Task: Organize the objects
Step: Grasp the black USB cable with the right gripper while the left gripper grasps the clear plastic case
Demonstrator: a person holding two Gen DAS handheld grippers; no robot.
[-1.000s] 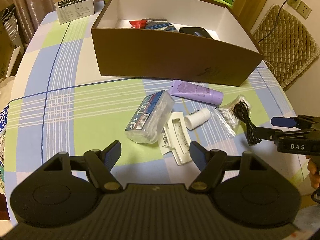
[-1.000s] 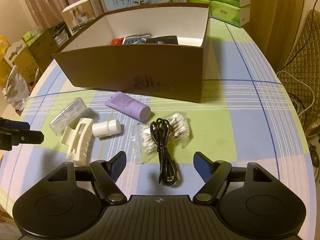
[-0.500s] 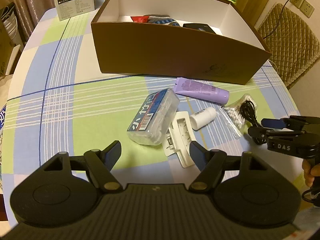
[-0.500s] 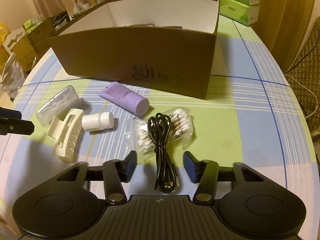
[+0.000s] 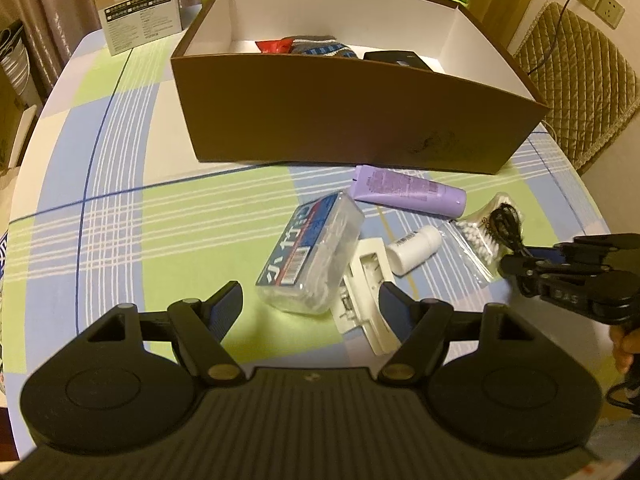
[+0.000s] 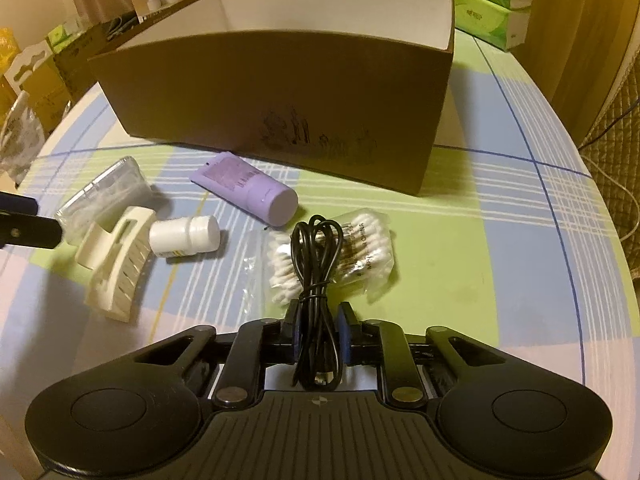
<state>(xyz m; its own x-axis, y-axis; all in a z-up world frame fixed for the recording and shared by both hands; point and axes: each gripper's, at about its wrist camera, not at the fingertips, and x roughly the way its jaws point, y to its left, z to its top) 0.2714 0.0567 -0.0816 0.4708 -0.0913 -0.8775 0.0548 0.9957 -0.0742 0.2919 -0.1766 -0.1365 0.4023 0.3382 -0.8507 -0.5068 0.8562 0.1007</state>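
A coiled black cable (image 6: 316,256) lies across a bag of cotton swabs (image 6: 360,248). My right gripper (image 6: 320,320) is closing on the cable's near end, and its blue pads touch the strands on both sides. My left gripper (image 5: 310,292) hangs open over a clear plastic box (image 5: 308,252) and a cream hair clip (image 5: 368,300), with nothing held. A white bottle (image 5: 414,248) and a purple tube (image 5: 408,194) lie beside them. The brown box (image 5: 340,120) stands behind, open at the top.
A red packet (image 5: 274,45), a striped sock (image 5: 320,47) and a black item (image 5: 394,57) lie in the brown box. A printed carton (image 5: 140,20) and green tissue packs (image 6: 480,12) stand at the back. A quilted chair (image 5: 580,80) is beyond the table's right edge.
The right gripper came down and forward over the cable, and its jaws went from wide open to closed on the strands. The left gripper stayed open and almost still.
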